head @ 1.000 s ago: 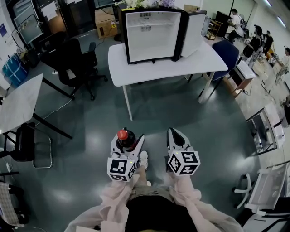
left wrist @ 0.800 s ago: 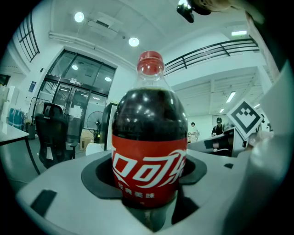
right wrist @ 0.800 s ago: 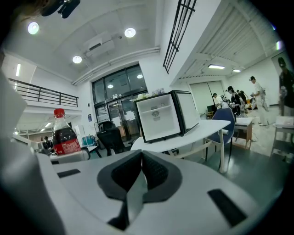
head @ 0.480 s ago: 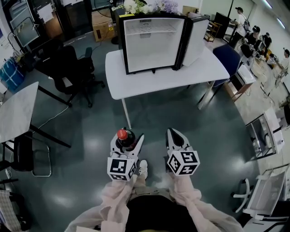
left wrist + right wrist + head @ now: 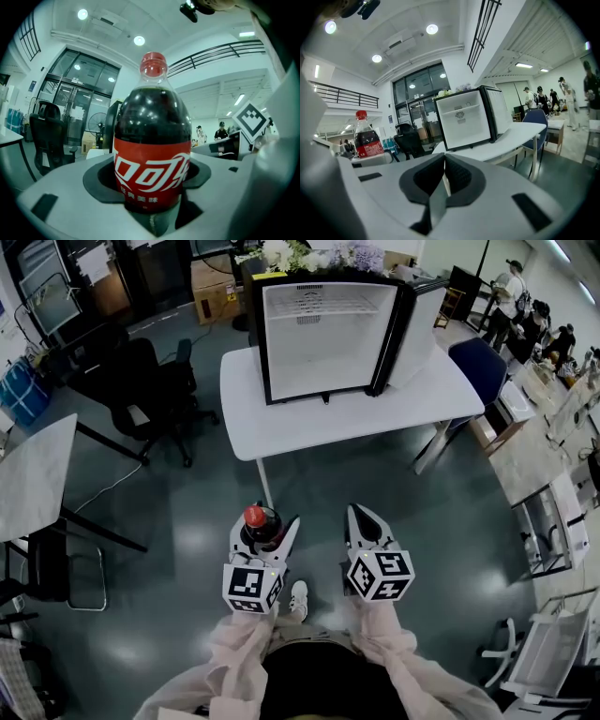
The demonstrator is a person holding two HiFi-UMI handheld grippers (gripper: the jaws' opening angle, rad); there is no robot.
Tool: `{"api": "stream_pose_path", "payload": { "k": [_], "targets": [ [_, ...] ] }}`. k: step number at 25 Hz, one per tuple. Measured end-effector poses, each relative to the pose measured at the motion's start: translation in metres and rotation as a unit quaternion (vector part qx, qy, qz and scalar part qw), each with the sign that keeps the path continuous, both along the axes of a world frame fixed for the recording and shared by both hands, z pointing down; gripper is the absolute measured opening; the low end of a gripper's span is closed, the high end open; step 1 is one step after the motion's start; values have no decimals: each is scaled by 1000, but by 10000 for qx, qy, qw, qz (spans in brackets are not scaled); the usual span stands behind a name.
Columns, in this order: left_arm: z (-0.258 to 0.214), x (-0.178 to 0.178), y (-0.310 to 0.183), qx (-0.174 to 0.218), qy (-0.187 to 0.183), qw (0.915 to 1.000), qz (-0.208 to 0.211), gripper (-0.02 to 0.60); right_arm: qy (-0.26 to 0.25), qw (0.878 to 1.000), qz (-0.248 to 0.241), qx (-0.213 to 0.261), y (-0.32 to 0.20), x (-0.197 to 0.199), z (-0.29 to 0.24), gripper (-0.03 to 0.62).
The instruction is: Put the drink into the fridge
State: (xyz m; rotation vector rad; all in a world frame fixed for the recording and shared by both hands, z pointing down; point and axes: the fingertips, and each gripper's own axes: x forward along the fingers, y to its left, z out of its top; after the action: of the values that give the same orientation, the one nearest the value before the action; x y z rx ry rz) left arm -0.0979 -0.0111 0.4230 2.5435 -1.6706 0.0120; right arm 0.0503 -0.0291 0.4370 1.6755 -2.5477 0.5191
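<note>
My left gripper [image 5: 262,532] is shut on a cola bottle [image 5: 258,525] with a red cap and red label; the bottle [image 5: 151,140] stands upright between the jaws in the left gripper view. My right gripper [image 5: 364,526] is shut with nothing in it, its jaws meeting tip to tip in the right gripper view [image 5: 444,171]. Ahead, a small black fridge [image 5: 323,324] stands on a white table [image 5: 347,413] with its door [image 5: 417,320] swung open to the right and its white inside bare. The fridge [image 5: 468,119] and the bottle [image 5: 367,136] also show in the right gripper view.
Black office chairs [image 5: 155,381] stand left of the white table, a blue chair [image 5: 483,367] at its right. A grey table [image 5: 37,474] sits at the left, desks and white frames [image 5: 553,521] at the right. People stand far right [image 5: 511,292]. Grey floor lies between me and the table.
The table and fridge have drawn slightly closer and shifted right in the head view as I step forward. Both grippers keep their pose; the bottle stays held.
</note>
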Motion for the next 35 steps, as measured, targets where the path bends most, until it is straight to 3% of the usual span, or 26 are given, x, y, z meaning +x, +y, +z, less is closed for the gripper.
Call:
{"api": "stream_pose_path", "payload": {
  "k": [20, 35],
  "targets": [
    [4, -25, -80, -4, 63, 9999, 101, 325, 2, 9999, 101, -8, -77, -22, 0, 14],
    [15, -10, -117, -102, 37, 9997, 210, 325, -82, 9998, 165, -118, -114, -11, 10, 14]
  ]
}}
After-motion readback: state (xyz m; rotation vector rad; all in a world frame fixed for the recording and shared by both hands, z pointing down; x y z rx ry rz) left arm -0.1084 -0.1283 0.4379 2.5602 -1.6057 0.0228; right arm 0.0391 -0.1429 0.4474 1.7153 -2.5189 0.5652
